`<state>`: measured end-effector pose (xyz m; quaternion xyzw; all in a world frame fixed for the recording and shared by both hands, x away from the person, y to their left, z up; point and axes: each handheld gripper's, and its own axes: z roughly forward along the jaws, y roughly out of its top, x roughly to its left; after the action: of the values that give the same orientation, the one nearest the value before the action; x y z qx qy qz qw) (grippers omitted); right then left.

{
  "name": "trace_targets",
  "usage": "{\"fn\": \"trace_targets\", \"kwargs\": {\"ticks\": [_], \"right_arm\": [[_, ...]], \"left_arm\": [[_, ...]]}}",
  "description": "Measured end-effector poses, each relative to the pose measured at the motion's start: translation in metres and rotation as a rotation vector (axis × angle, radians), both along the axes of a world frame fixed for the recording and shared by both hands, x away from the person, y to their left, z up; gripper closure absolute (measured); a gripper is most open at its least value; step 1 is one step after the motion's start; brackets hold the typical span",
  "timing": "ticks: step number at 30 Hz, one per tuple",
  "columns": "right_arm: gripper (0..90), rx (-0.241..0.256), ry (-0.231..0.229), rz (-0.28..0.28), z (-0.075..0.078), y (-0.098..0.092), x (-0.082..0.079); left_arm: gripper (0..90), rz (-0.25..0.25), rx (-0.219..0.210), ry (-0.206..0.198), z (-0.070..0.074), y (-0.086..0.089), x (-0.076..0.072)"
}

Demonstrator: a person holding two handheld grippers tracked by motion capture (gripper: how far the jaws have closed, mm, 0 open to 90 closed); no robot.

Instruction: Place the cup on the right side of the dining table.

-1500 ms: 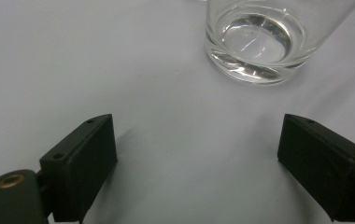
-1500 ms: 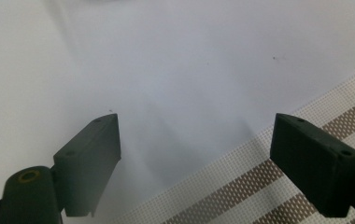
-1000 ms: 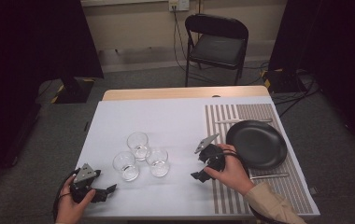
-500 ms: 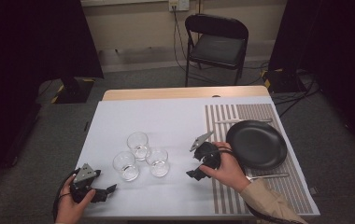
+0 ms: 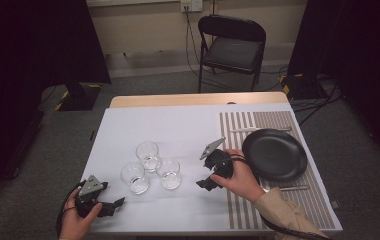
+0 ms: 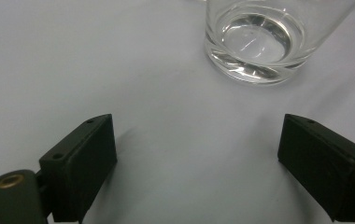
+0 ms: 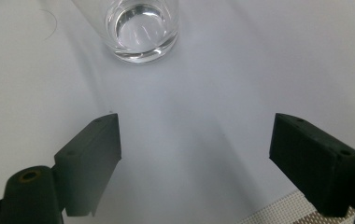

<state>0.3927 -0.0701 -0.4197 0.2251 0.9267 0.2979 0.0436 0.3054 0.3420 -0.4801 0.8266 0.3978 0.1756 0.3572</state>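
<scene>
Three glasses cluster on counter (image 5: 188, 125), mid-left: front-left glass (image 5: 135, 177), back glass (image 5: 148, 155), front-right glass (image 5: 169, 173), touching or nearly so. Judgement: rigid, smooth, slippery, fragile, light; thick base. Grip across wall at mid-height, squeeze gently, mind neighbours.

Your left tool (image 5: 112, 206), near counter's front-left edge: jaws wide apart, nothing between them, front-left glass just ahead.

Your right tool (image 5: 209, 170), between glasses and black plate (image 5: 275, 154): jaws wide apart, holding nothing, aimed at front-right glass (image 7: 140, 29), not touching.
</scene>
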Motion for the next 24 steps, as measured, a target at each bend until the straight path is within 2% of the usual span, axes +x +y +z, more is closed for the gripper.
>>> {"fn": "trace_targets", "kwargs": {"ticks": [24], "right_arm": [[16.3,-0.001,0.005,0.014,0.010,0.014,0.004]], "left_arm": [[10.5,0.001,-0.001,0.001,0.000,0.000,0.000]]}}
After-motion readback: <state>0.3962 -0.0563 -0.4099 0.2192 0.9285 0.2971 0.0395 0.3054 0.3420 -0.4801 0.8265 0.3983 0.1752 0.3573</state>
